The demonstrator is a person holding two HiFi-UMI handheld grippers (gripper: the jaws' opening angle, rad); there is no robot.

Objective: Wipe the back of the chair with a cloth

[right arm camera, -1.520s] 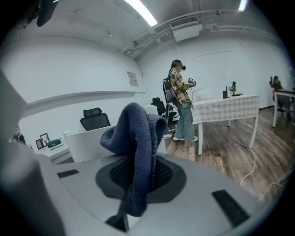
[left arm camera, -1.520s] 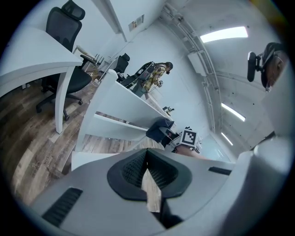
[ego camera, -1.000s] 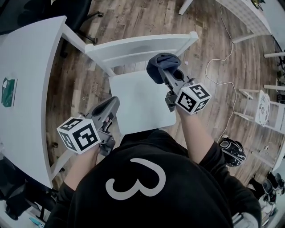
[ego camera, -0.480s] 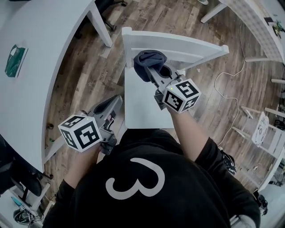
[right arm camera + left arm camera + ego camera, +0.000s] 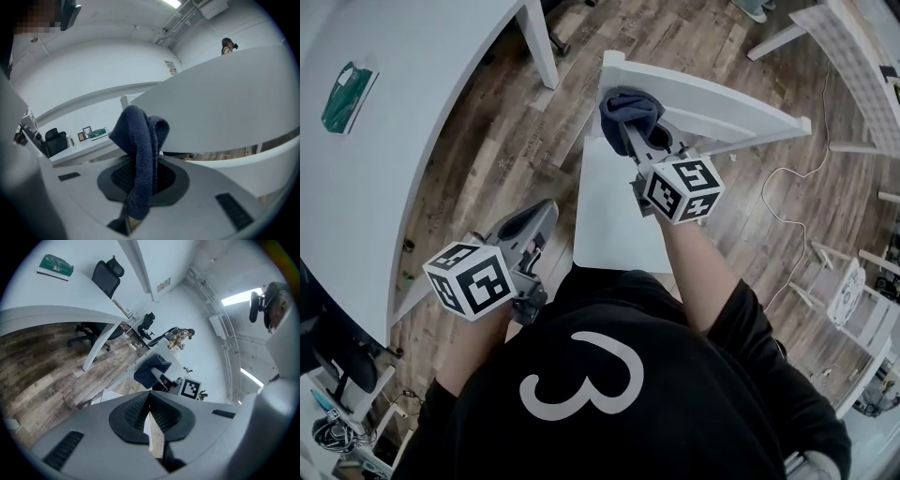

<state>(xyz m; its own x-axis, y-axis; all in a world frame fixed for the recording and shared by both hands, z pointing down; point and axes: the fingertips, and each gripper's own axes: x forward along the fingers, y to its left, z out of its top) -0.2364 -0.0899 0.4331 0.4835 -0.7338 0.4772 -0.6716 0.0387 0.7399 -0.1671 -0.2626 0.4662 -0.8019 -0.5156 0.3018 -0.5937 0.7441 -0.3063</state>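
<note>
Pinching soft, floppy cloth [image 5: 139, 140] mid-fold, R gripper [image 5: 140, 180] holds it at chair back [image 5: 722, 105]; prob. light, bunches easily, so grip firm. L gripper [image 5: 151, 416] jaws together, empty.

In the head view the person's black top [image 5: 609, 394] hides the near edge of the chair seat [image 5: 614, 202], and the dark blue cloth [image 5: 628, 111] covers the left end of the chair back [image 5: 731, 108] and the tips of the right gripper [image 5: 632, 129]. The white table [image 5: 412, 122] is cut off by the left and top edges, and the green thing [image 5: 347, 84] on it is too small to tell. In the left gripper view the left gripper [image 5: 150, 399] hides with its own grey body the lower part of the chair.
</note>
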